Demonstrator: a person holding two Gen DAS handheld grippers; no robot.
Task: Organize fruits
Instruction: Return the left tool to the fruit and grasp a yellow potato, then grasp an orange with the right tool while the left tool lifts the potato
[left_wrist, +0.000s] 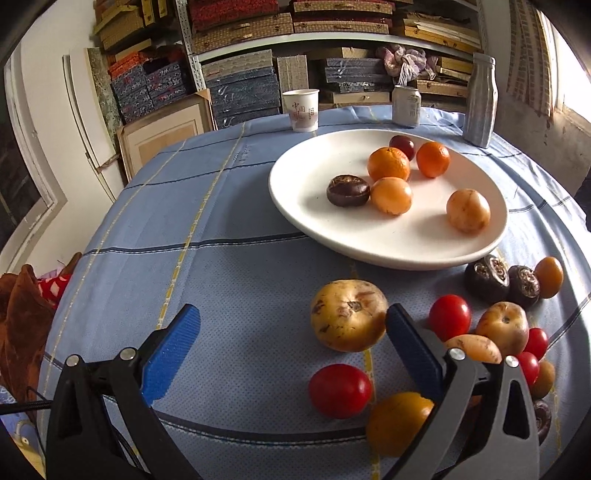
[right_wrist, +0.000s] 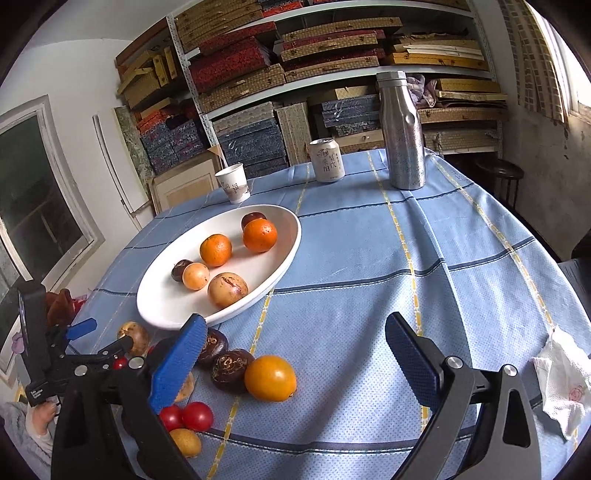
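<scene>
Both of my hand-held grippers gape empty: left (left_wrist: 293, 328), right (right_wrist: 295, 343). Loose fruit lies on the table, orange (right_wrist: 270, 377) at 7 o'clock of right's gap, plate (right_wrist: 162, 306) at 10. Risk: round orange rolls off if pinched off-centre.

Paper cup (right_wrist: 233, 183), drinks can (right_wrist: 327, 160) & dented steel flask (right_wrist: 402, 131) are seen upright along far edge of bench, draped in blue checked cloth (right_wrist: 369, 258). Crumpled tissue (right_wrist: 563, 380) is seen at cloth's right edge. Behind, metal shelving (right_wrist: 332, 74) is stacked w/ woven & patterned boxes (right_wrist: 251, 144).
</scene>
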